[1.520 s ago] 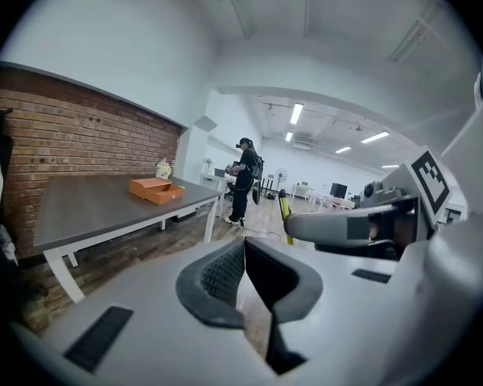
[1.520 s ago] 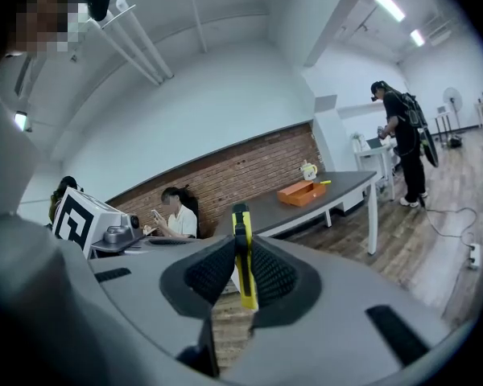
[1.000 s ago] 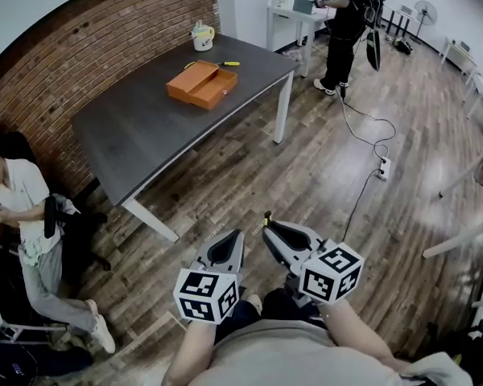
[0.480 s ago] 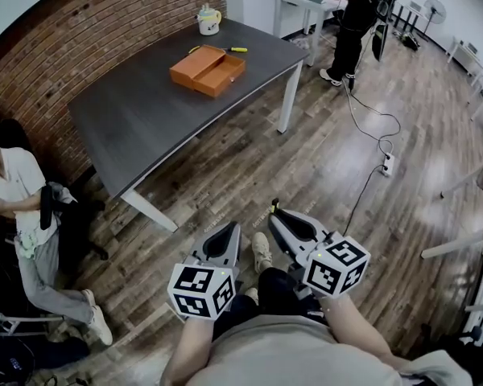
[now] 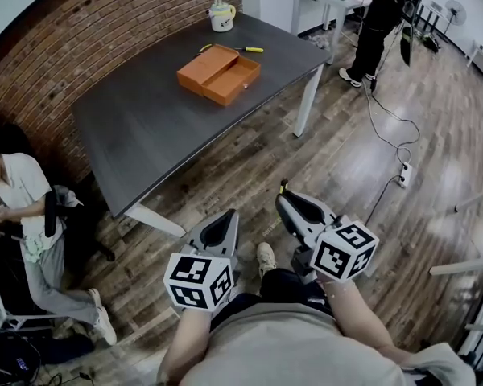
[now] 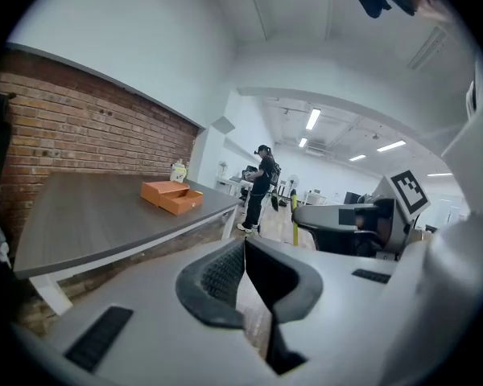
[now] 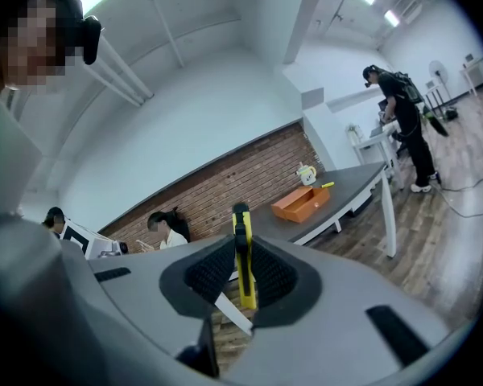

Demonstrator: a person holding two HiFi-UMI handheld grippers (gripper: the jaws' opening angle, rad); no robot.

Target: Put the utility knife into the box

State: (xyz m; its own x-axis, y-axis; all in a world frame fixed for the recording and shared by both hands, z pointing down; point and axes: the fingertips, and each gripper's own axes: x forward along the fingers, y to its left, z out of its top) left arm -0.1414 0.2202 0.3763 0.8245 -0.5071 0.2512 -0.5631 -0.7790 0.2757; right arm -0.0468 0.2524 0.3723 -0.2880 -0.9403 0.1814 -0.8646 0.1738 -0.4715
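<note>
An orange box (image 5: 219, 72) lies open on the dark table (image 5: 137, 127), far ahead of both grippers; it also shows as the orange box (image 6: 171, 195) and the orange box (image 7: 302, 203). My right gripper (image 5: 286, 199) is shut on a yellow utility knife (image 7: 241, 236). The knife stands upright between the pads, its blade slanting out below. In the head view, only the knife's tip (image 5: 283, 186) shows. My left gripper (image 5: 225, 217) is held beside it over the wooden floor. Seen in its own view, the left gripper (image 6: 243, 248) is shut and empty.
A mug (image 5: 220, 14) and a yellow-handled tool (image 5: 249, 49) lie behind the box. One person sits at the table's left end (image 5: 24, 207); another stands at a far desk (image 5: 378, 14). A cable and power strip (image 5: 403, 175) lie on the floor to the right.
Both grippers have travelled forward over the floor towards the table, which now sits nearer and larger in view. The right gripper still holds the knife the same way.
</note>
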